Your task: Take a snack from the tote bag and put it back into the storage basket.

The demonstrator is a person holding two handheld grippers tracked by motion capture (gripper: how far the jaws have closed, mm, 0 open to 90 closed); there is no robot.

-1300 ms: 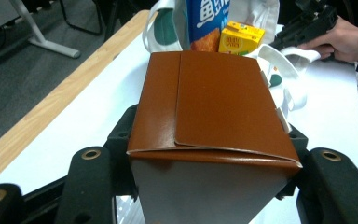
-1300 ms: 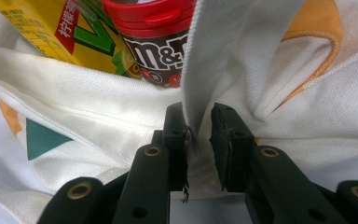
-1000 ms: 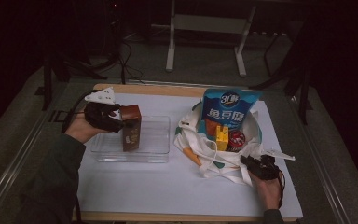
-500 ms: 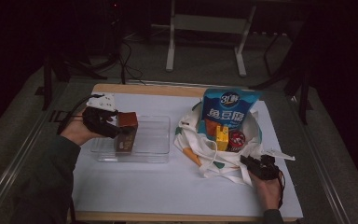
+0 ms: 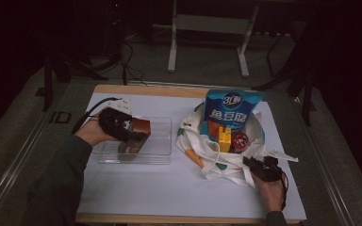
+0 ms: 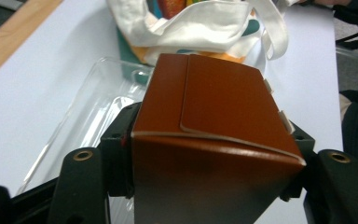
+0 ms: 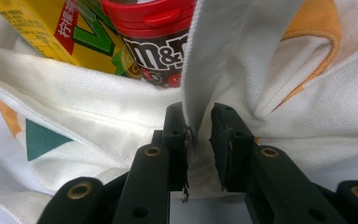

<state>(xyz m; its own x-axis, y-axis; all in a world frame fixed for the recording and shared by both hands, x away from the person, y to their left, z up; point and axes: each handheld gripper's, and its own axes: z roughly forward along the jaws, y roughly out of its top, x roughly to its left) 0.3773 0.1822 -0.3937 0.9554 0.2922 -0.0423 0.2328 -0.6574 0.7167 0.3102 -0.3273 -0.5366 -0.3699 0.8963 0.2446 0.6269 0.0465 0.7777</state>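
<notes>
A brown carton (image 5: 139, 128) leans in the clear plastic tray (image 5: 162, 141) at the left of the table. My left gripper (image 5: 134, 136) is shut on it from the left. Its jaws have just been opening a little, with the carton (image 6: 214, 116) still between the pads and touching both. In the left gripper view the tray (image 6: 88, 107) lies below the carton. My right gripper (image 5: 259, 165) is shut on the strap of a white tote bag (image 5: 217, 162). In the bag stand a blue snack bag (image 5: 233, 113), a yellow carton (image 7: 42, 23) and a red-lidded M&M's tub (image 7: 158, 42).
White paper (image 5: 169, 188) covers the wooden table. The tote bag (image 7: 74, 130) lies just to the right of the tray. Metal stand legs (image 5: 207, 28) and cables are on the floor beyond the table's far edge.
My left gripper has lowered the brown carton into the tray, where it now leans over. The right gripper and the bag have kept still.
</notes>
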